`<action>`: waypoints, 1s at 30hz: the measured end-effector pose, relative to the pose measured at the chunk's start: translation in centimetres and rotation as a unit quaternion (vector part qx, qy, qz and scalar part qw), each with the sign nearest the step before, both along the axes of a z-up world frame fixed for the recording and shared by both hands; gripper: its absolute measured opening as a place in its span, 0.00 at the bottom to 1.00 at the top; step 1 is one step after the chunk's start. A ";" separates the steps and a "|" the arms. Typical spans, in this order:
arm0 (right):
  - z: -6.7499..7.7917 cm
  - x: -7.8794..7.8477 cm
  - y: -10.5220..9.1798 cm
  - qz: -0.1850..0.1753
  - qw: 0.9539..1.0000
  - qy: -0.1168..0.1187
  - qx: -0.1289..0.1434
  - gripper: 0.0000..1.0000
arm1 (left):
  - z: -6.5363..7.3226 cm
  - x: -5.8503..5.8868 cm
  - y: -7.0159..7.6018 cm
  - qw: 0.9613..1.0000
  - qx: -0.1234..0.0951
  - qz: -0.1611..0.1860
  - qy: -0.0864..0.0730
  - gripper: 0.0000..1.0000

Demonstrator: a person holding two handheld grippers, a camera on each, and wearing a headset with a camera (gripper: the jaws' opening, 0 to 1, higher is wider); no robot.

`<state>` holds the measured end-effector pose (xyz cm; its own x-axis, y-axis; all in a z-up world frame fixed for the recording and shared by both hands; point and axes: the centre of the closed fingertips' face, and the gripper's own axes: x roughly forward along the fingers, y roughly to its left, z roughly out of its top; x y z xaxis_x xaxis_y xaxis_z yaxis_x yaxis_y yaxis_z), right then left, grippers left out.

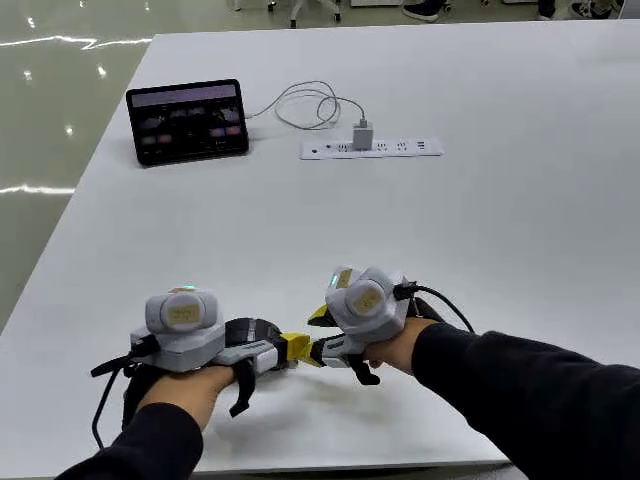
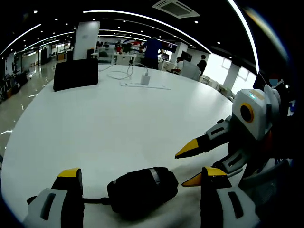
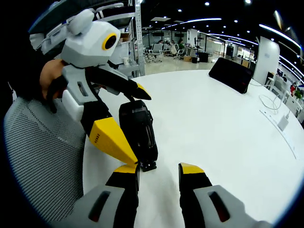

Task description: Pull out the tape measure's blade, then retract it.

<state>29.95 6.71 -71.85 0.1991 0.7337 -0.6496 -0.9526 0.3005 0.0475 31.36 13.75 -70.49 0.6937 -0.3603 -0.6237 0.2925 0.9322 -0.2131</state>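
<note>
3 near views sharing tape measure

My left gripper: held low, pointing right, jaws spread wide. My right gripper: held low, pointing left, jaws parted, tips just beside the left gripper's. Left hand, right hand: closed around the handles. Forearms: dark sleeves.

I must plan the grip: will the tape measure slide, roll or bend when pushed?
The tape measure looks like a stiff, compact case, so it should not bend. It rests on a smooth table, so a push would probably slide it, not roll it. Its rounded shell may slip in a loose grip.
</note>
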 end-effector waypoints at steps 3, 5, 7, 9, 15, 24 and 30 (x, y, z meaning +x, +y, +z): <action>0.6 0.4 -1.0 -0.013 1.000 -0.006 0.003 0.33 | 0.6 0.1 0.0 1.000 -0.007 -0.030 -0.005 1.00; 1.0 0.7 -1.9 -0.024 1.000 -0.010 0.008 0.34 | 1.6 0.4 -0.3 0.998 -0.024 -0.060 -0.027 1.00; 1.6 1.0 -2.6 -0.041 0.999 -0.008 0.014 0.37 | 2.4 0.5 -0.1 0.995 -0.020 -0.082 -0.048 1.00; 2.5 1.0 -3.3 -0.053 0.998 -0.010 0.026 0.39 | 3.1 0.4 0.1 0.993 -0.024 -0.095 -0.059 1.00; 4.1 0.8 -5.5 -0.091 0.995 -0.009 0.047 0.43 | 4.0 -0.1 1.4 0.990 -0.049 -0.110 -0.074 1.00; 4.6 -0.9 -10.1 -0.113 0.992 -0.034 0.033 0.48 | 3.1 -2.1 3.2 0.986 0.006 -0.153 -0.069 1.00; 4.4 -2.0 -13.2 -0.129 0.991 -0.039 0.021 0.53 | 2.4 -3.5 4.0 0.983 0.014 -0.177 -0.054 1.00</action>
